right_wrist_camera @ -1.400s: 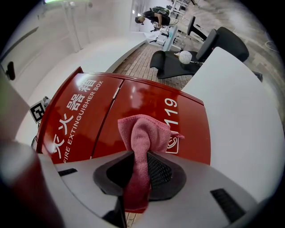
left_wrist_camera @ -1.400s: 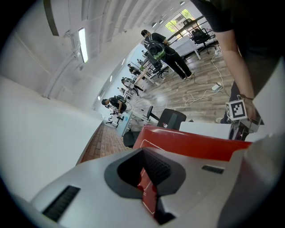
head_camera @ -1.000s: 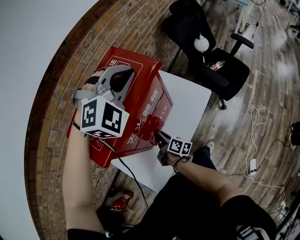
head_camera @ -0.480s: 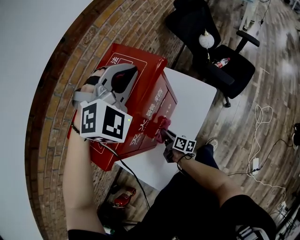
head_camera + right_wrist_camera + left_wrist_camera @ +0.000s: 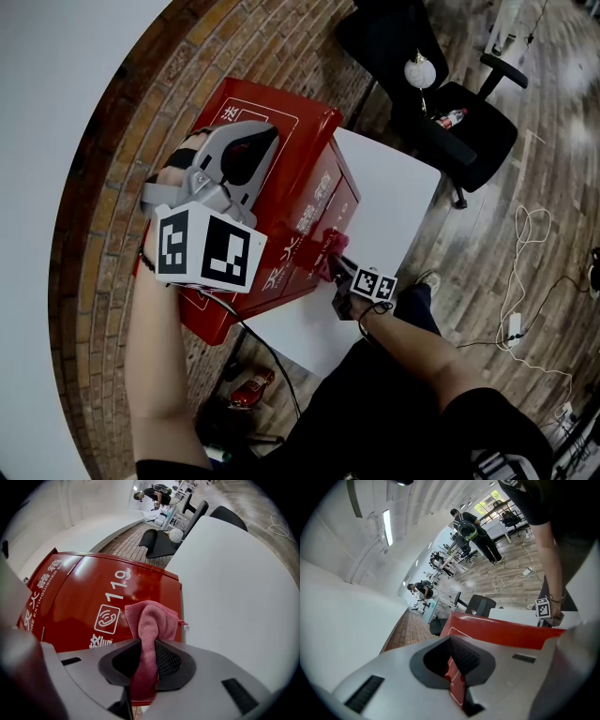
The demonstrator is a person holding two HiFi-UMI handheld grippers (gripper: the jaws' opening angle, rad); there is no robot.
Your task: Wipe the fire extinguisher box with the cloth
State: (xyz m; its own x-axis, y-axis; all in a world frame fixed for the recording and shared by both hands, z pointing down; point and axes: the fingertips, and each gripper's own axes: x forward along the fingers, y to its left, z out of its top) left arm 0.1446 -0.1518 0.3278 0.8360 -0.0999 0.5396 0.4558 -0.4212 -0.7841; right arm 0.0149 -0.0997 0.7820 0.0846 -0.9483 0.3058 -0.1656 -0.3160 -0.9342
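The red fire extinguisher box [image 5: 300, 183] stands on a white table [image 5: 389, 192] against the brick strip. My left gripper [image 5: 260, 148] lies on the box's top [image 5: 501, 632], jaws shut with nothing between them [image 5: 457, 667]. My right gripper [image 5: 339, 266] is at the box's front face, low down near its right corner. It is shut on a pink cloth [image 5: 323, 247]. In the right gripper view the cloth [image 5: 152, 620] bunches out of the jaws [image 5: 145, 660] and presses against the printed red front [image 5: 89, 597].
A black office chair [image 5: 450, 122] with a white ball and a bottle on it stands beyond the table. Cables [image 5: 525, 244] lie on the wood floor at the right. A small red object [image 5: 246, 389] sits on the floor under the table's near edge. People [image 5: 476, 534] stand far off.
My right gripper has slid down the box's front face with the cloth. My left gripper has stayed on the box's top.
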